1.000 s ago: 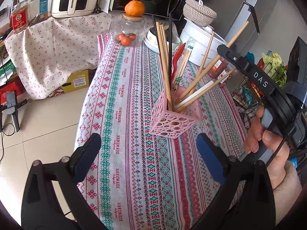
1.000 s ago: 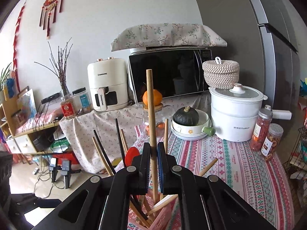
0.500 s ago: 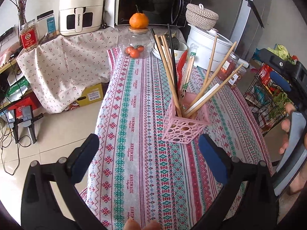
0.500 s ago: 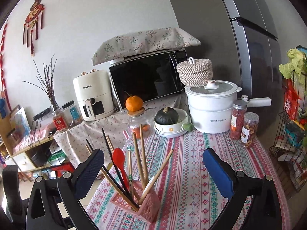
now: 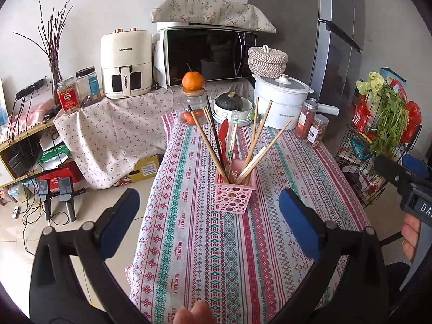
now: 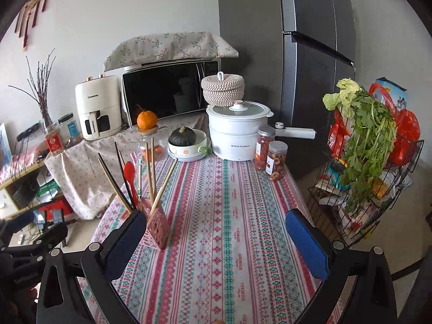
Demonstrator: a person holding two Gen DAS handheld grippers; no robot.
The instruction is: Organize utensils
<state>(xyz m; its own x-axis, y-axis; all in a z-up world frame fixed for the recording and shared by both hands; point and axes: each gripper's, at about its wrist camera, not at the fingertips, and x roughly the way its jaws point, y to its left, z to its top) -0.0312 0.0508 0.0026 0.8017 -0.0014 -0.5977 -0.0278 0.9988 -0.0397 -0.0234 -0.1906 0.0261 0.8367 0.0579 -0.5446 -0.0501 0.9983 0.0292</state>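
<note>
Over the patterned tablecloth (image 5: 205, 243), left gripper (image 5: 209, 221) and right gripper (image 6: 216, 245) gape wide (both empty).

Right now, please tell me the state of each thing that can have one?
left claw: open, empty
right claw: open, empty
pink perforated plastic holder: upright, holding utensils
wooden chopsticks: standing tilted in holder
red plastic spoon: standing in holder
white pot's lid: on
black microwave's door: shut
</note>
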